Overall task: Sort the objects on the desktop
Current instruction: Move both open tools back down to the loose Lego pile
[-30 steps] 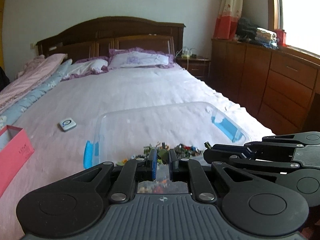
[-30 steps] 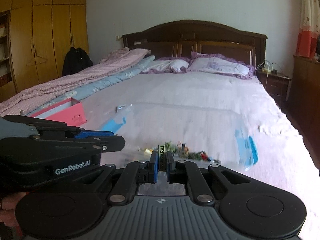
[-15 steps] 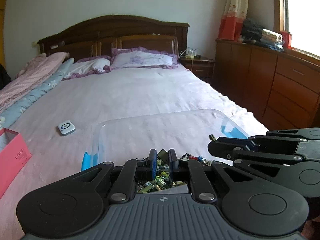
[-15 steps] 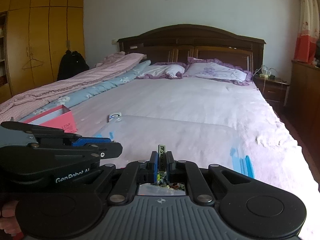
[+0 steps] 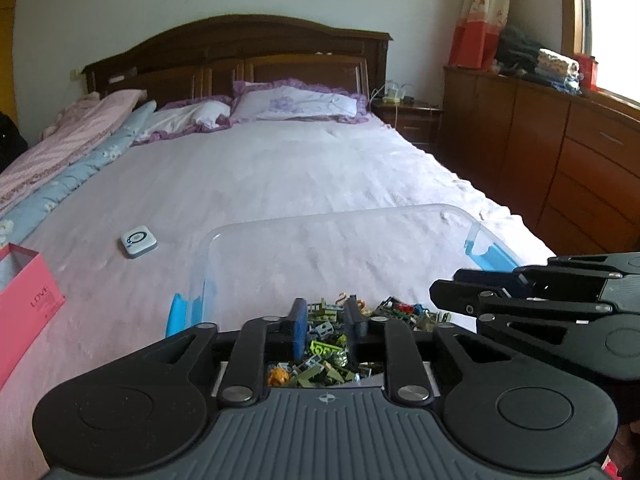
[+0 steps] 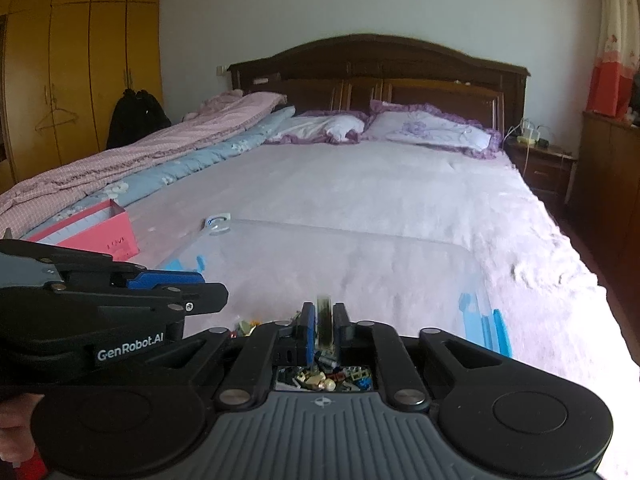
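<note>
A: Where are the bricks?

B: The bricks (image 5: 332, 344) lie heaped in the near end of the clear bin (image 5: 360, 216), which sits on the bed (image 5: 280, 168). Both grippers hang over that heap.

A: The left gripper (image 5: 325, 320)?

B: Its jaws have just been opening and stand a narrow way apart. Nothing is gripped; the heap shows through the gap below.

A: And the right gripper (image 6: 323, 330)?

B: Its jaws have just been opening too, only slightly. A thin dark-green piece (image 6: 324, 326) stands upright between the pads, blurred; gaps show on both sides of it, so the pads look clear of it.

A: What's around the bin?

B: To the left, a small white device (image 5: 138, 241) on the sheet, and further left a pink box (image 5: 28, 300). Pillows (image 5: 296, 102) lie by the headboard, folded quilts (image 6: 132, 164) along the left edge.
</note>
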The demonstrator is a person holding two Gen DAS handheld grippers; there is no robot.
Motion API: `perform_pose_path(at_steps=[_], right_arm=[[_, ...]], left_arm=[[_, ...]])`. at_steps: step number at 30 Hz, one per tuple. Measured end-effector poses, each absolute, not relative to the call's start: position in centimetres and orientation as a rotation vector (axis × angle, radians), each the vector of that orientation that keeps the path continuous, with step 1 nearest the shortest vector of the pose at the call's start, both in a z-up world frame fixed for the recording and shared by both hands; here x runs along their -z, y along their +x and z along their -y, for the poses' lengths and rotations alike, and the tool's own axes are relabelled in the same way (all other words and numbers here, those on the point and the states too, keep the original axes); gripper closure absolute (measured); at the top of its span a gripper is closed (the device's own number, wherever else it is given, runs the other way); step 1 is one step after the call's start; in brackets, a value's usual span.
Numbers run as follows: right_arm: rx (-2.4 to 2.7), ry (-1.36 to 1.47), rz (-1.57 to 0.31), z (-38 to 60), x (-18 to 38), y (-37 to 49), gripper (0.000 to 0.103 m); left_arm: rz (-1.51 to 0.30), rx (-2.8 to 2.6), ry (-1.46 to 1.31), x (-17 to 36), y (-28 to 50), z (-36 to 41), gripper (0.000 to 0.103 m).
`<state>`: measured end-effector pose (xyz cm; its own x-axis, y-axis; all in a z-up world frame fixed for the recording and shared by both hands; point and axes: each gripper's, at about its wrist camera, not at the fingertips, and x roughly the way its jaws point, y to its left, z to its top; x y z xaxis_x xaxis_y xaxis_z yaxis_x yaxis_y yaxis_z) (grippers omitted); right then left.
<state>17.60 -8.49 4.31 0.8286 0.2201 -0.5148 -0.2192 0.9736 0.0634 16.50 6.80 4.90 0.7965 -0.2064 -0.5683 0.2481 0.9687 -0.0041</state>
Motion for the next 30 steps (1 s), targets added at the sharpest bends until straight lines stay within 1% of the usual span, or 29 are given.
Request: perform_pose_path(at_steps=[1, 4, 6, 7, 9, 11, 13, 14, 16, 23, 28, 30], right_arm=[[-0.229, 0.003, -0.546, 8.5, -4.3, 17.5, 0.082], [-0.218, 0.013, -0.540, 8.5, -4.3, 17.0, 0.082], [-0.213, 0.027, -0.532, 8.7, -4.4, 16.3, 0.082], [-0.208, 0.034, -0.530, 8.9, -4.4, 15.7, 0.080], [-0.198, 0.050, -0.528, 9.5, -4.3, 14.6, 0.078], [-0.193, 0.063, -0.530, 10.2, -4.0, 13.2, 0.075], [-0.190, 0.071, -0.540, 10.7, -3.5, 11.6, 0.073], [-0.189, 0.072, -0.549, 11.0, -3.2, 10.8, 0.072], [-0.189, 0.070, -0.569, 11.5, -2.4, 9.2, 0.071], [-0.232, 0.020, -0.713, 10.7, 2.1, 4.9, 0.070], [-0.283, -0.057, -0.781, 9.4, 4.3, 1.8, 0.070], [-0.300, -0.096, -0.810, 8.8, 5.0, 0.8, 0.072]], left_arm=[[-0.602, 0.240, 0.071, -4.9, 16.3, -7.0, 0.073], [-0.598, 0.230, 0.063, -5.1, 15.5, -7.7, 0.068], [-0.592, 0.222, 0.064, -5.2, 14.5, -8.2, 0.062], [-0.592, 0.219, 0.067, -5.2, 14.0, -8.5, 0.058], [-0.594, 0.212, 0.073, -5.2, 12.8, -9.0, 0.055], [-0.595, 0.205, 0.080, -5.2, 11.7, -9.5, 0.048], [-0.602, 0.201, 0.084, -5.0, 10.6, -10.0, 0.045], [-0.610, 0.197, 0.084, -4.8, 10.0, -10.2, 0.040], [-0.623, 0.189, 0.082, -4.3, 8.8, -10.6, 0.035], [-0.758, 0.184, 0.095, -0.6, 5.3, -11.1, 0.034], [-0.846, 0.207, 0.122, 1.9, 2.8, -11.2, 0.034], [-0.866, 0.226, 0.141, 2.6, 2.0, -10.9, 0.036]])
